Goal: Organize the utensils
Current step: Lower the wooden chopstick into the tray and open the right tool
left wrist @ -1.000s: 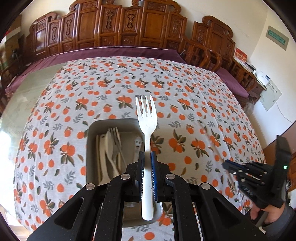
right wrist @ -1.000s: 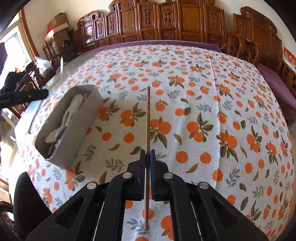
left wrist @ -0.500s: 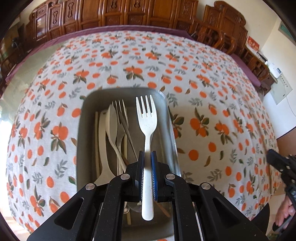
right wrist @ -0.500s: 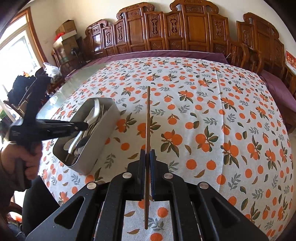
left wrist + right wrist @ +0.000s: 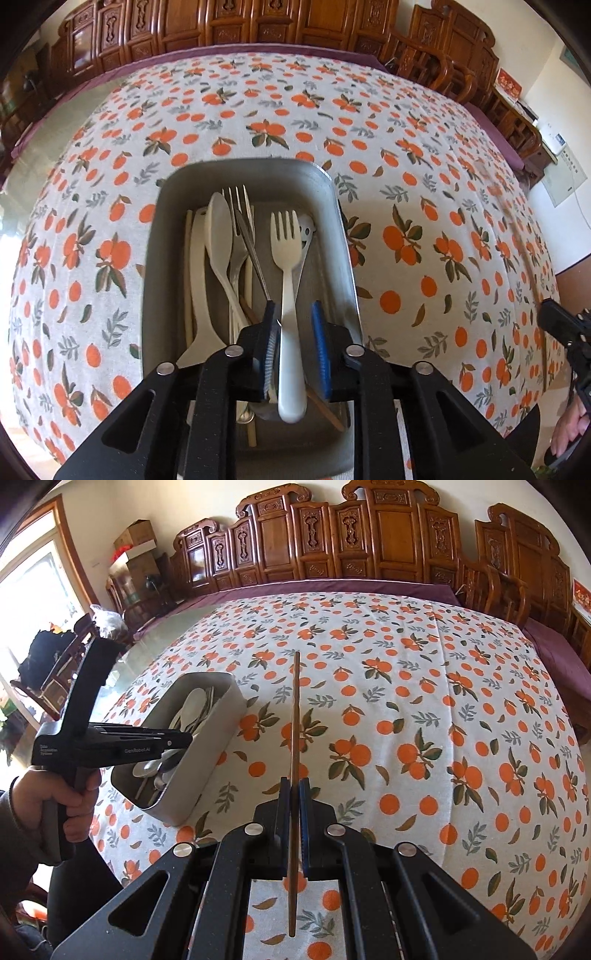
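A grey metal tray (image 5: 243,166) on the orange-print tablecloth holds several pale spoons, forks and chopsticks. My left gripper (image 5: 293,314) points down into the tray, and its jaws are opening. A white plastic fork (image 5: 285,243) lies between the blue pads, tines away from me, with a gap on each side. In the right wrist view my right gripper (image 5: 294,786) is shut on a thin brown chopstick (image 5: 295,709), held above the cloth to the right of the tray (image 5: 221,731). The left gripper (image 5: 184,736) reaches over the tray there.
A person's hand (image 5: 70,794) grips the left tool's handle at the table's near left. Carved wooden chairs (image 5: 399,535) line the far side of the table. The cloth (image 5: 443,701) to the right of the tray bears no objects.
The left gripper sank over the tray with the fork, then its pads parted from the fork's handle. The right gripper, still shut on the chopstick, rose slightly.
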`<state>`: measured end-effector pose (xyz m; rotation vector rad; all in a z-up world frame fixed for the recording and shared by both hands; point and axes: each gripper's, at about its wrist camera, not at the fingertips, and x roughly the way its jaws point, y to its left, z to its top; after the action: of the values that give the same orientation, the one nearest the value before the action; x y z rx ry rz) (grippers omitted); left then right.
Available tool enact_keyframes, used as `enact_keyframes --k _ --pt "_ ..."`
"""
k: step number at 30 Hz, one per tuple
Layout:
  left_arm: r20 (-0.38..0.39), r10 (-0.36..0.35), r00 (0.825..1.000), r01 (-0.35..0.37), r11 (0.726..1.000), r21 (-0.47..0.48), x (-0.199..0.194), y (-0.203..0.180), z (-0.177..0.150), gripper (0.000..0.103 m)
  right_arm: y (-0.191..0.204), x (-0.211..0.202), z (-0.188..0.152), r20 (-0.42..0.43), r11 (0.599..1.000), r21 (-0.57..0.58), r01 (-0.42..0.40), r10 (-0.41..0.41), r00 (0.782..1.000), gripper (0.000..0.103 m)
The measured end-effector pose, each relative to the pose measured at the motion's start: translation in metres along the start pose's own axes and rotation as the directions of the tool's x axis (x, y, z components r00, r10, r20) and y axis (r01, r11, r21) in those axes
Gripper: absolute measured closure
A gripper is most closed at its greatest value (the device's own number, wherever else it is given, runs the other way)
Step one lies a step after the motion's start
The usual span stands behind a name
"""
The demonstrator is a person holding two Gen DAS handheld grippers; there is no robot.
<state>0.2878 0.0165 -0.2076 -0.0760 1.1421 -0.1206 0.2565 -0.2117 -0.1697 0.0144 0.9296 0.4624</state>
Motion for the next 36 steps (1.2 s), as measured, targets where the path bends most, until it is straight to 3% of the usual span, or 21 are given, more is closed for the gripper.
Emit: enact_keyframes --k 15,36 --pt "0.109 0.007 0.994 -0.007 1.000 0.005 -0.062 0.025 -0.014 0.084 0.062 0.020 0.018 -0.011 0.996 -0.051 -0.079 0.079 0.997 0.097" --pt "0.144 0.035 0.989 -0.029 0.999 -0.045 -0.094 0.082 -0.037 0.084 0.127 0.090 0.038 -0.136 0.988 -0.008 -0.154 0.152 0.979 0.097"
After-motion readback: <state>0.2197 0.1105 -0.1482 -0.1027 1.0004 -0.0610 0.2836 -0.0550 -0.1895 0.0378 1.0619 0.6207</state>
